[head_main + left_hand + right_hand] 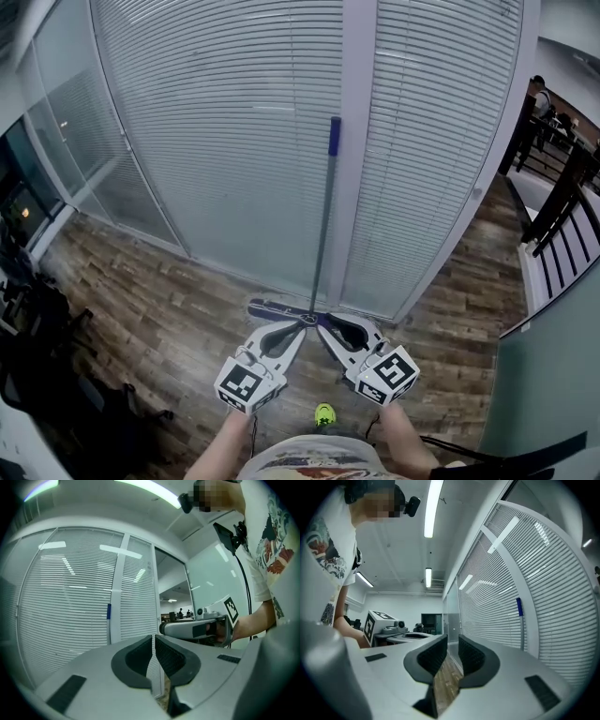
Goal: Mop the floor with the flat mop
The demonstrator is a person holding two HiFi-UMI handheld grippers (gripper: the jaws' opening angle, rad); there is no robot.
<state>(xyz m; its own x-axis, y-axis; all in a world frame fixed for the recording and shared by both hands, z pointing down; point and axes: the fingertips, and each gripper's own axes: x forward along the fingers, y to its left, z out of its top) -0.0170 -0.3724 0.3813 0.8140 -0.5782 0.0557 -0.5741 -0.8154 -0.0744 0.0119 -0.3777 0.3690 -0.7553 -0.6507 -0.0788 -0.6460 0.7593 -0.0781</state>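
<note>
My left claw point(300, 327) and right claw point(324, 327) are both pinched closed on nothing, so nudging the grey-poled, blue-capped flat mop point(323, 225) could tip it off the white pillar point(361, 94)

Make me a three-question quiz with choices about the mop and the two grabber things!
1. Where is the flat mop with the grey pole?
A. leaning on the white post between the blinds
B. lying on a table
C. in a bucket
2. What colour is the grip on the pole's top?
A. red
B. blue
C. yellow
3. What do the left gripper and the right gripper hold?
A. the mop
B. a cloth
C. nothing
Answers: 1 A, its pole rests against the post; 2 B, the top end is blue; 3 C, both pairs of jaws are shut with nothing between them.
</note>
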